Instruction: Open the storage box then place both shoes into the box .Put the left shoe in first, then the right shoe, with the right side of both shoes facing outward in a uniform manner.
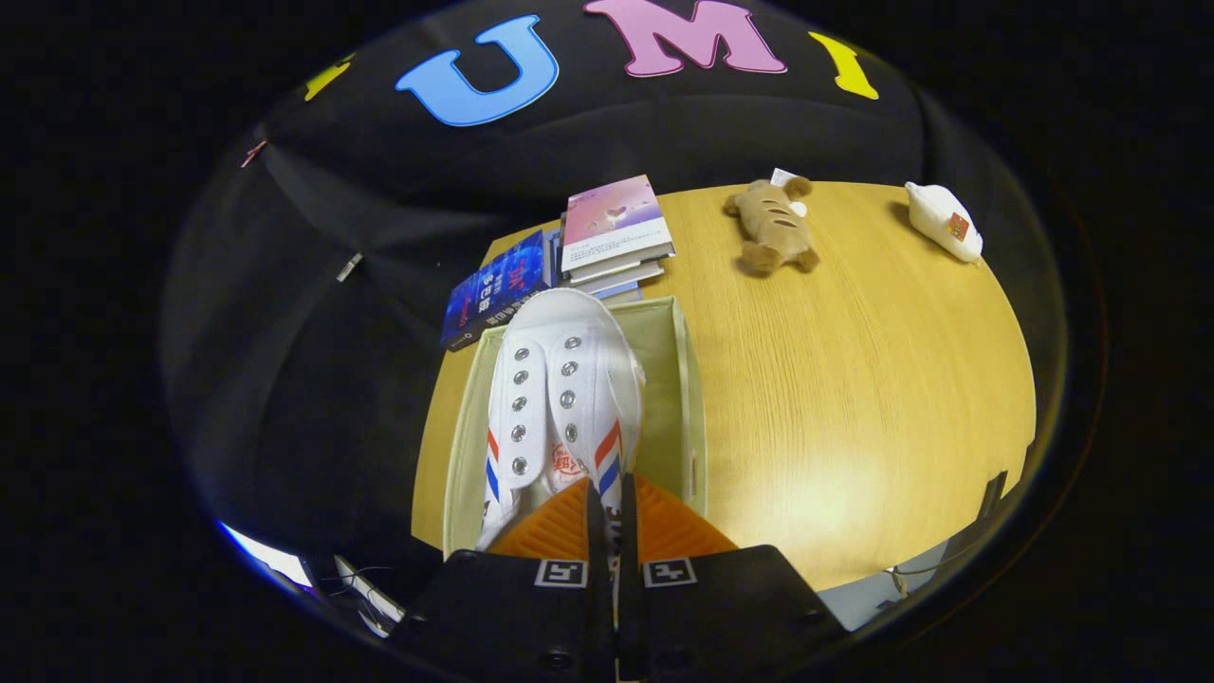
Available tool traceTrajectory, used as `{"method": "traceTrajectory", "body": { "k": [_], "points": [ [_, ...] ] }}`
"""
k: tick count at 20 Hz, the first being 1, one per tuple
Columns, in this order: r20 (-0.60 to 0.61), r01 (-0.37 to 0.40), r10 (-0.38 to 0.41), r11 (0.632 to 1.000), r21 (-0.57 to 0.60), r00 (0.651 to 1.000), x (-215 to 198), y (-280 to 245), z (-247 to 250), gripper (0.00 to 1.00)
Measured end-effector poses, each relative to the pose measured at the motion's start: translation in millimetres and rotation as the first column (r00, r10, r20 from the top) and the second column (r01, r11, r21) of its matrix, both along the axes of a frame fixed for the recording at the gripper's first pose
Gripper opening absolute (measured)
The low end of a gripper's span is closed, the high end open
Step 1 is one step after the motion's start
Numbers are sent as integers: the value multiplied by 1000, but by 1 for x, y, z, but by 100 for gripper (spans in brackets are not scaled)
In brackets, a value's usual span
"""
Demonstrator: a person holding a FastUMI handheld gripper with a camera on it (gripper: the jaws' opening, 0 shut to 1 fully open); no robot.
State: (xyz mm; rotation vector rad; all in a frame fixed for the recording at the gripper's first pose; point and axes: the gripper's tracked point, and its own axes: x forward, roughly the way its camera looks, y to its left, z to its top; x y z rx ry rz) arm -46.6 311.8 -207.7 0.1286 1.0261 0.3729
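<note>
Gripper view:
Tongs point(612, 517): I have them clamped on the white shoe's point(560, 398) heel edge.
Shoe: hangs over the open storage box point(683, 379) on the desk point(854, 379), long axis running straight away from me, toe far.
Next: I judge lowering it in.

table point(854, 398): light wood
near left: open box point(690, 398)
far left: books point(615, 232)
far right: plush toy point(773, 226), white bottle point(941, 220)
gripper point(607, 517): pinching a shoe point(560, 389)

Tool point(607, 517) grips white shoe point(560, 379) over box point(690, 379).
</note>
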Motion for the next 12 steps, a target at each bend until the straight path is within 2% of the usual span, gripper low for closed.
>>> {"method": "traceTrajectory", "body": {
  "k": [2, 3, 4, 5, 6, 8, 10, 12],
  "points": [
    [-7, 11, -11, 999, -30, 1000, 1, -1, -9, 7],
    [-20, -1, 1, 1000, -13, 1000, -1, 6, -10, 12],
    [-24, -12, 13, 1000, 23, 1000, -3, 16, -6, 22],
    [-7, -8, 9, 998, 63, 1000, -1, 25, 2, 45],
    [12, -8, 7, 995, 100, 1000, 3, 33, 11, 49],
    [41, -13, 8, 994, 107, 999, 5, 34, 22, 82],
    [86, -25, 17, 996, 90, 996, 8, 26, 33, 97],
    [136, -24, 15, 997, 68, 991, 13, 9, 46, 99]
  ]
}}
